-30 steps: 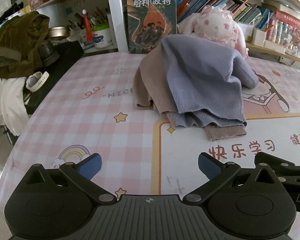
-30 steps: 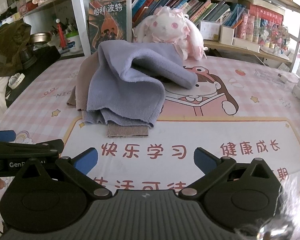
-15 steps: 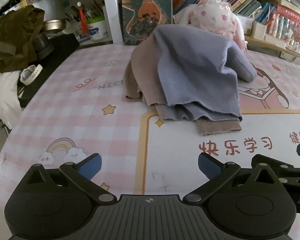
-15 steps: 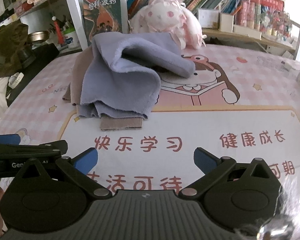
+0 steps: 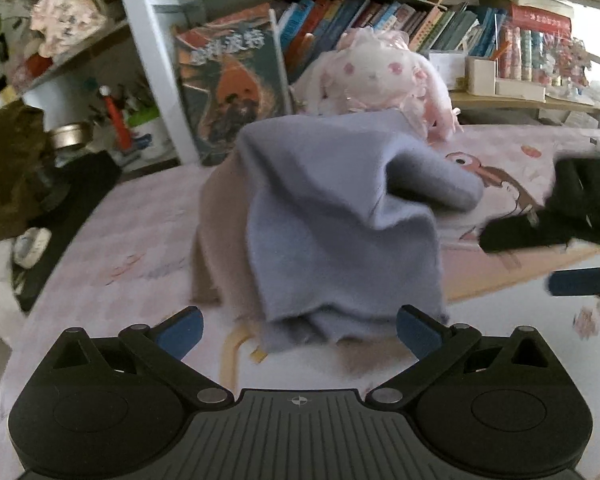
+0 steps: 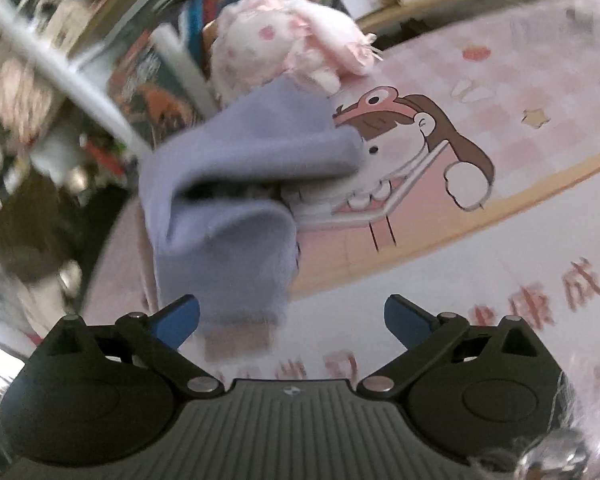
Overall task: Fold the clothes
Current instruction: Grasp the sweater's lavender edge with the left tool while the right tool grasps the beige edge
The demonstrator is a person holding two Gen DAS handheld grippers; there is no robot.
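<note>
Right wrist view is motion-blurred: shelf contents [image 6: 40, 92] at upper left are unreadable. The lavender garment [image 5: 340, 216] covers most of the tan garment [image 5: 216, 232] beneath. The book cover's title [image 5: 230, 46] is smeared. Bench print [image 6: 540, 300] characters are cut off at the right edge.

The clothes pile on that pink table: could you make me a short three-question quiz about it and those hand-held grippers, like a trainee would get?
1. True or false: the left hand-held gripper is clamped on the lavender garment.
2. Which garment lies on top of the pile? A) the lavender garment B) the tan garment C) a green jacket
3. Fill in: directly behind the pile sits a pink and white ____.

Key
1. False. Its jaws are spread and hold nothing; the right hand-held gripper is open too.
2. A. The tan garment shows only at the pile's left side and under the near hem.
3. Plush toy.
</note>
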